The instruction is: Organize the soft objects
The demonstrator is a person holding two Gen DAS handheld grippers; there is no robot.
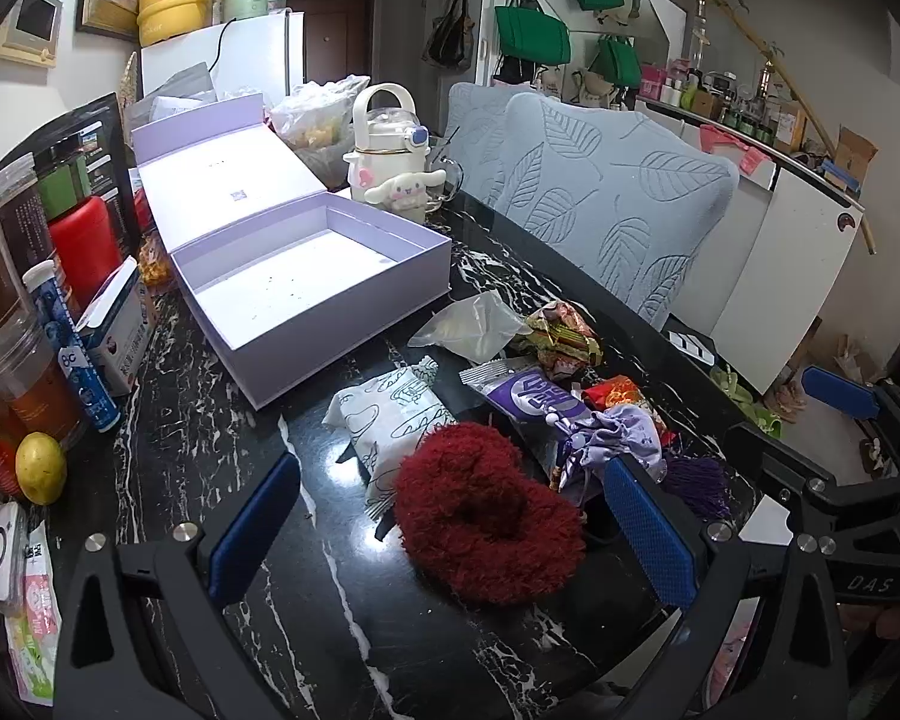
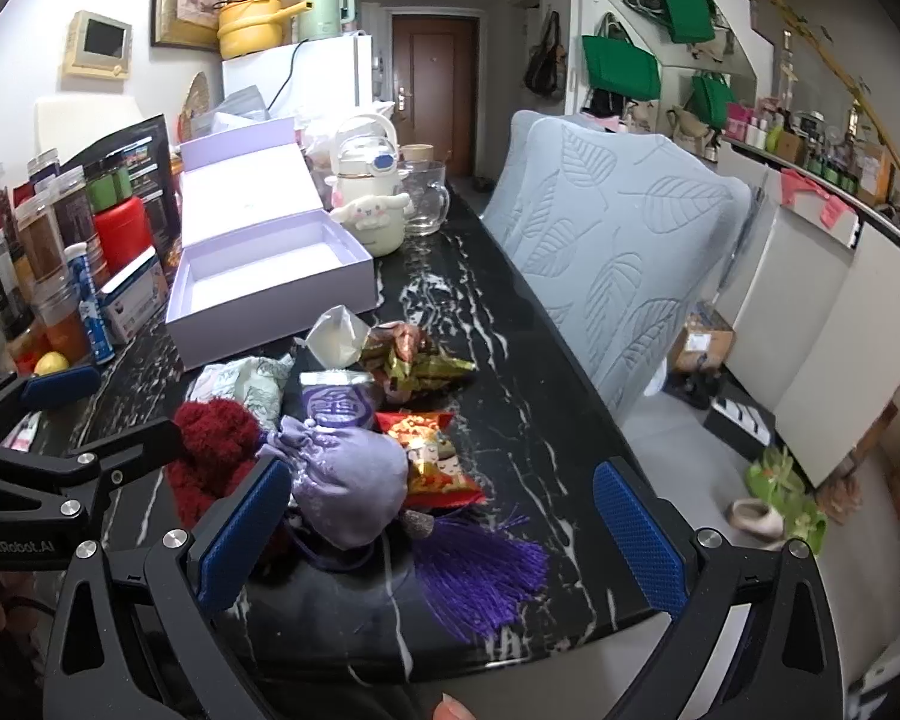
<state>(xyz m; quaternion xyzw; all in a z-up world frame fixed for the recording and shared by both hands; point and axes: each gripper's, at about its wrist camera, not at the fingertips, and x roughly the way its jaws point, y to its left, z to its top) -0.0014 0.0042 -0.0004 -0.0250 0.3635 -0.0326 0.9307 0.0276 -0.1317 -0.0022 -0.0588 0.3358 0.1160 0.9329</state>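
Scrunchie (image 1: 489,516) sits between the left gripper's (image 1: 450,531) wide jaws: close gently, lift toward box (image 1: 306,276); right gripper (image 2: 444,531) wide, empty.

Red scrunchie (image 2: 210,450) partly behind left gripper (image 2: 60,387)

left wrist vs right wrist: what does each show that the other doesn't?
Left wrist only: white device and pink-green packet at the table's near-left corner.

Right wrist only: cardboard parcel and shoe on the floor.

Both: open lavender box, empty; red fuzzy item; lavender pouch; both grippers, left and right, with fingers spread and holding nothing.
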